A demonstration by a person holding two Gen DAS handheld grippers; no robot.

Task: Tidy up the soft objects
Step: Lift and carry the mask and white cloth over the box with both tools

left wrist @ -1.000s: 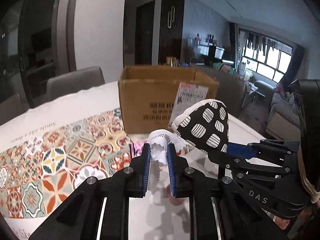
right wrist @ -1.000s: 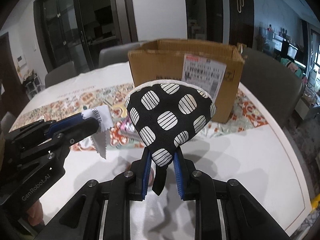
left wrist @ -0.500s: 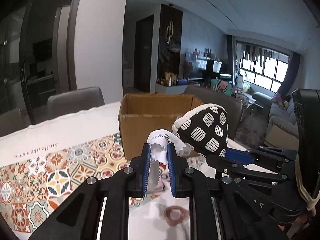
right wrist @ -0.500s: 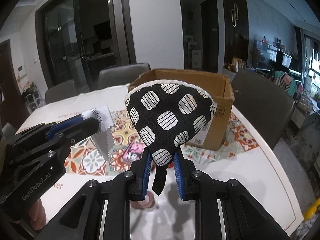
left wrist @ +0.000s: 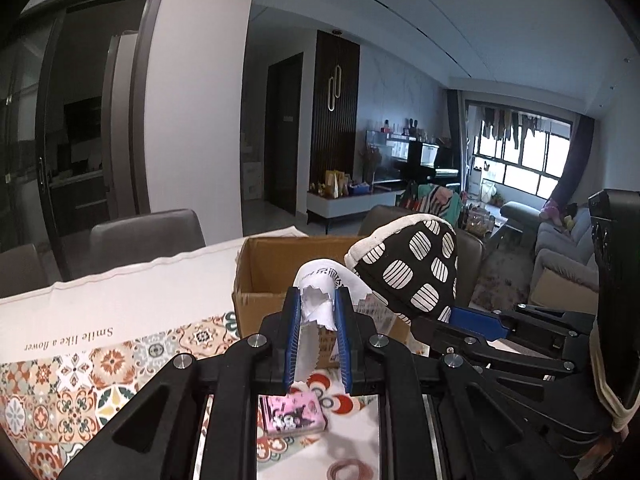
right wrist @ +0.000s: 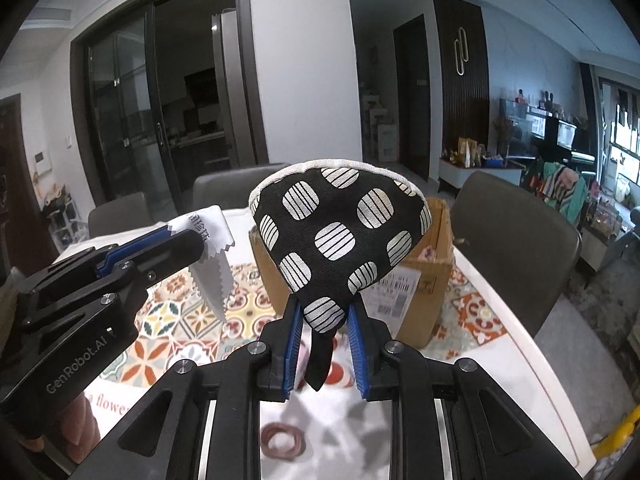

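Could not read the printing on the white cloth, nor see the bottom of the cardboard box, hidden behind the tools at frame centre in both wrist views. Saw only a sliver of the box interior in the left view, too dark to tell any contents. Found the left tool closed narrowly on the white cloth, zigzag edge hanging down between the blue pads, raised above the worktop in front of the box. Found the right tool clamped on the lower tip of the black pouch with white striped spots, pouch standing up above the pads with a dark tail drooping below, just right of the cloth and level with the box rim. Noted a pink packet lying on the patterned mat low in the left frame, and a brown ring at bottom centre of the right frame, partly blurred.
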